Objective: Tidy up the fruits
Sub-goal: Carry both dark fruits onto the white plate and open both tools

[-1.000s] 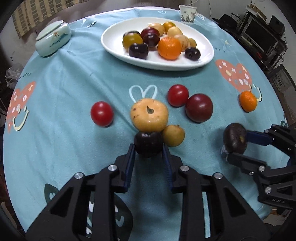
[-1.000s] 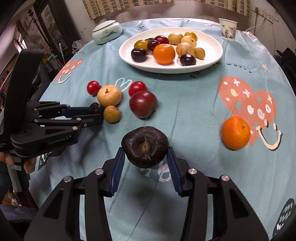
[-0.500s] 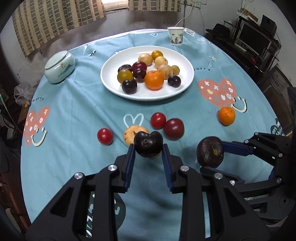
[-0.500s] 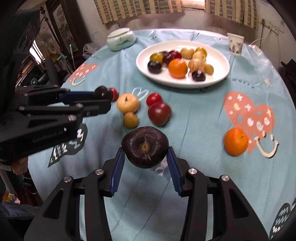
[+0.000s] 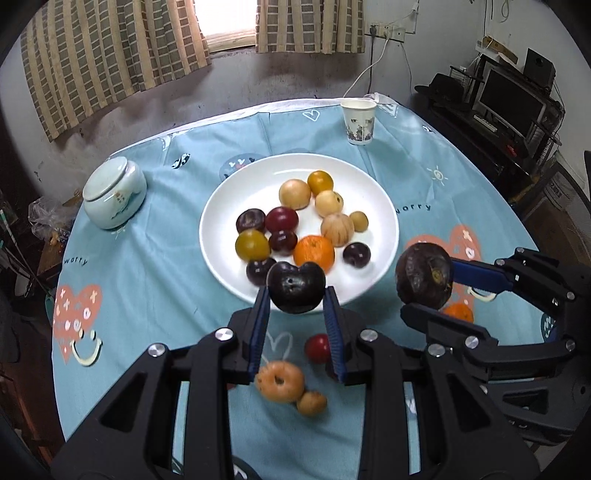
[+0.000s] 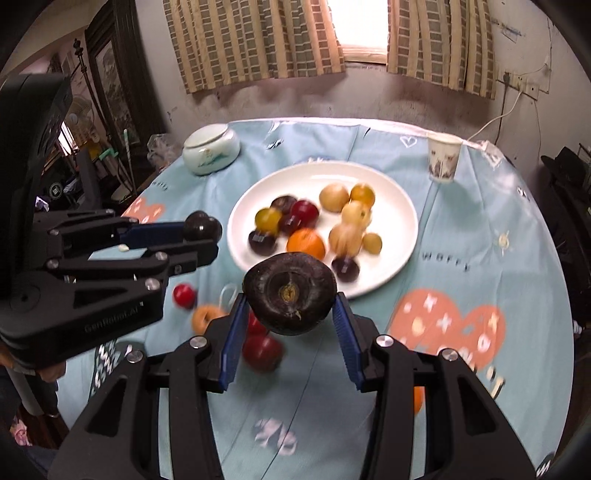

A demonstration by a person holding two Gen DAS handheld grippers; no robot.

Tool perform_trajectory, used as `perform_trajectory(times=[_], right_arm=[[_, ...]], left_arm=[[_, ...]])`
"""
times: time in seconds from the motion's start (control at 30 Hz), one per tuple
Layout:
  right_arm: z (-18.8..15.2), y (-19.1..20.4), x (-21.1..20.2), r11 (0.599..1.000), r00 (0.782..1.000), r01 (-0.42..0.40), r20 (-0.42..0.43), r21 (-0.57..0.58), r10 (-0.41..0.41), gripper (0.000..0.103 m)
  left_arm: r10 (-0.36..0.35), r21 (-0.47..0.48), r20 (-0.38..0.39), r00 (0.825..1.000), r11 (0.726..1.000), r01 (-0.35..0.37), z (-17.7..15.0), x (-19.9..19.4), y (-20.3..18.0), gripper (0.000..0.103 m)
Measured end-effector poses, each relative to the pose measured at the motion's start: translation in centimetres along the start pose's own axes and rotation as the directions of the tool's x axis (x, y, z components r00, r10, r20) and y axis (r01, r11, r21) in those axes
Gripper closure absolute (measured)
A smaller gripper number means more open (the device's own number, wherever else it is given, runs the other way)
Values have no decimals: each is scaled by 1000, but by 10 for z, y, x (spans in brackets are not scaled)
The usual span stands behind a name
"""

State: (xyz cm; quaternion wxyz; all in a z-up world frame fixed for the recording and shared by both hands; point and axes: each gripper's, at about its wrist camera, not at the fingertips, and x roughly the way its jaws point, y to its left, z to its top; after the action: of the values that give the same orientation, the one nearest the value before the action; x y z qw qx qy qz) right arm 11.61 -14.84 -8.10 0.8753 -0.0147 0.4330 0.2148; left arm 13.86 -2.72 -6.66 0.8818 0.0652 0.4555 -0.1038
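Daylight glares white through the far window between the curtains. The room stays dim. Fisheye bending darkens the corners, and motion blur smears the near tablecloth in the right wrist view.

A dark heart-shaped plum was held off the table, seen just over the near rim of the white plate. A larger, dull, dark round fruit, stem scar facing the camera, was likewise held aloft near the plate's near-right rim. On the plate were clustered dark plums, a red plum, yellow-green and tan fruits and an orange. On the tablecloth toward the near edge lay a red tomato, a tan fruit touching a smaller tan one, and a second orange near the right edge.
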Motion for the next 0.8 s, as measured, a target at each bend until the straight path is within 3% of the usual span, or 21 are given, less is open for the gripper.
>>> perform_trajectory(times=[0.57,0.8], right_arm=[[51,-45,87,998,999,41,-34,54,-39,56],[72,-50,119,999,999,25,-49,38,-23,56]], left_arm=[[22,-74,-80,997,997,-28,45,92,33,73],[50,-47,-77,996,997,-54,54,114,36,73]])
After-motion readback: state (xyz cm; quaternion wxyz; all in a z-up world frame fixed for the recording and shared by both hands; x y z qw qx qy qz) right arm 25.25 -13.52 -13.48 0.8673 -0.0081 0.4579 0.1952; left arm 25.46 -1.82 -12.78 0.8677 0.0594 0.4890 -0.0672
